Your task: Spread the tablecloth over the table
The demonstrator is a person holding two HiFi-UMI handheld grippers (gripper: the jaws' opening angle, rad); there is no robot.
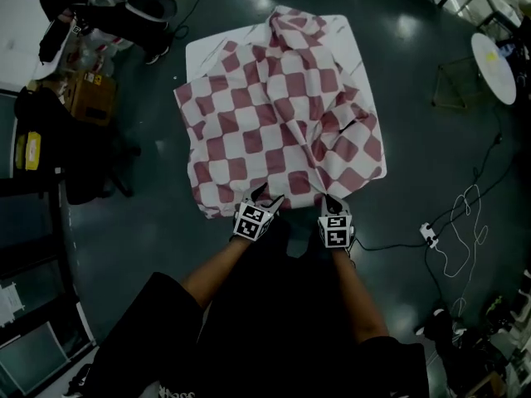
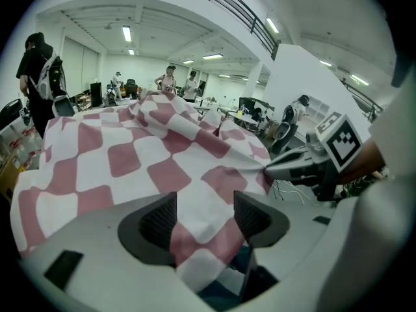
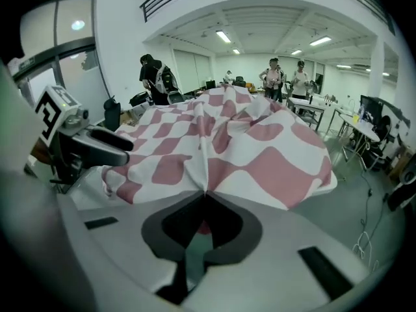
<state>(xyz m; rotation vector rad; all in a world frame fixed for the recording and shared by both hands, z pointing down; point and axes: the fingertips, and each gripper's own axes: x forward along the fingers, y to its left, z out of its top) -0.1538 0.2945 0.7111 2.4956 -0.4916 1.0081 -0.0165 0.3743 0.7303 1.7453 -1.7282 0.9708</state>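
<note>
A red-and-white checked tablecloth (image 1: pixel 282 114) lies crumpled over a white table (image 1: pixel 203 50), bunched into folds along its middle and right. Both grippers are at its near edge. In the head view my left gripper (image 1: pixel 264 199) is at the hem's middle. In the left gripper view it (image 2: pixel 205 203) is open, and the cloth (image 2: pixel 130 148) hangs loosely between the dark pads (image 2: pixel 159 221). My right gripper (image 1: pixel 332 201) is shut on a pinch of the hem, and folds of the cloth (image 3: pixel 260 148) fan out from its closed jaws (image 3: pixel 205 197). Each gripper shows in the other's view.
The table stands on a dark floor. A round white table (image 1: pixel 495 65) is at the far right. A power strip with white cables (image 1: pixel 429 235) lies on the floor to the right. Dark furniture and a yellow box (image 1: pixel 28 149) line the left. Several people stand in the background.
</note>
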